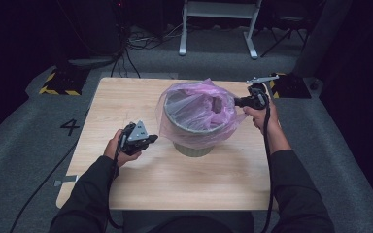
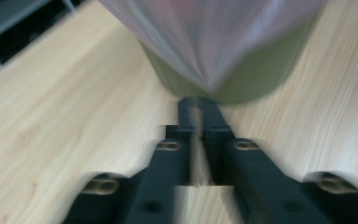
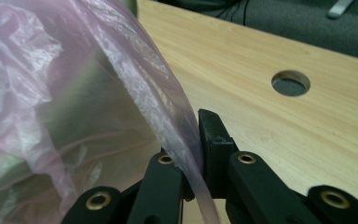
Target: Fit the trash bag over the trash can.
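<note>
High view: floor mark "4" [image 1: 70,127]; right gripper [image 1: 239,102] jaws pinch pink bag [image 1: 196,114], left gripper [image 1: 151,139] jaws apart

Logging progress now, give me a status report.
Right gripper clamped on pink bag. Left gripper near-shut, empty, at bin base. Nothing in the way.

sleeves [image 1: 296,189]: dark, long | left tongs [image 1: 151,139]: black, grey three-cornered plate | right tongs [image 1: 238,102]: black, brass-ringed screws | cables: black, trailing from each
</note>
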The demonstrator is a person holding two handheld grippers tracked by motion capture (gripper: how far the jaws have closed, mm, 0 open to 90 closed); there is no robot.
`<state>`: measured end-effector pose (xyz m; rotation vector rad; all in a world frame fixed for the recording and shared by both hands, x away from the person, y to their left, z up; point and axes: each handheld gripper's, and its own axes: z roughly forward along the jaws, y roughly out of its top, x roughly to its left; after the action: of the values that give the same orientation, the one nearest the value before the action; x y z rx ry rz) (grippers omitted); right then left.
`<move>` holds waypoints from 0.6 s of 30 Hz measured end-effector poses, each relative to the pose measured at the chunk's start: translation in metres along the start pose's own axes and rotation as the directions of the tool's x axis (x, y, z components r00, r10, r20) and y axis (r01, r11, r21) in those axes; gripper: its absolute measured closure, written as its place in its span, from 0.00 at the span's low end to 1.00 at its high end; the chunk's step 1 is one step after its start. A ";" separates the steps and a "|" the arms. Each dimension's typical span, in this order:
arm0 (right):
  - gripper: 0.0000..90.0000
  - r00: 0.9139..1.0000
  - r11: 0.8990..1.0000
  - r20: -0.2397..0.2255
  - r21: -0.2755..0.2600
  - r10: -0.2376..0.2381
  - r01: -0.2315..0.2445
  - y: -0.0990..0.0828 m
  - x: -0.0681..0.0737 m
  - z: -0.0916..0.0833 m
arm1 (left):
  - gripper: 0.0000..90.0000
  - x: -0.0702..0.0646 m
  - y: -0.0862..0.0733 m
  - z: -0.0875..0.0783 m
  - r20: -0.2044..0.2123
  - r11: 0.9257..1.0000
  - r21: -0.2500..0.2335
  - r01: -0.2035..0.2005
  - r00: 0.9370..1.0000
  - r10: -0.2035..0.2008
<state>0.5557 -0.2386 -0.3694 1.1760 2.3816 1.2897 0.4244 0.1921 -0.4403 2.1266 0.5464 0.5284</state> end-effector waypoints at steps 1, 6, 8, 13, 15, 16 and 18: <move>0.96 1.000 1.000 -0.002 -0.009 -0.003 0.003 0.000 0.001 -0.001 | 0.75 0.003 0.003 -0.005 -0.019 0.999 -0.030 0.031 0.999 -0.032; 0.93 1.000 0.999 0.011 -0.029 -0.021 0.022 0.004 0.006 -0.004 | 0.31 0.023 0.017 -0.028 -0.077 0.970 -0.185 0.160 0.981 -0.177; 0.93 0.999 0.999 0.016 -0.031 -0.030 0.031 0.005 0.008 -0.005 | 0.30 0.034 0.025 -0.033 -0.063 0.947 -0.244 0.210 0.971 -0.232; 0.75 0.998 0.998 0.048 -0.050 -0.044 0.046 0.010 0.009 -0.004 | 0.26 0.061 0.056 -0.025 -0.043 0.921 -0.302 0.247 0.961 -0.272; 0.63 0.997 0.996 0.058 -0.062 -0.059 0.063 0.012 0.010 -0.005 | 0.28 0.070 0.066 -0.017 -0.050 0.919 -0.299 0.257 0.958 -0.284; 0.60 0.996 0.994 0.069 -0.088 -0.053 0.059 0.013 0.010 -0.008 | 0.28 0.073 0.069 -0.013 -0.050 0.917 -0.297 0.265 0.955 -0.292; 0.50 0.995 0.990 0.081 -0.129 -0.049 0.059 0.014 0.009 -0.014 | 0.31 0.078 0.074 -0.005 -0.045 0.923 -0.276 0.267 0.956 -0.290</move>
<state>0.5503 -0.2362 -0.3483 1.0953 2.2216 1.3353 0.4992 0.1981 -0.3639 1.7402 0.7677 0.5011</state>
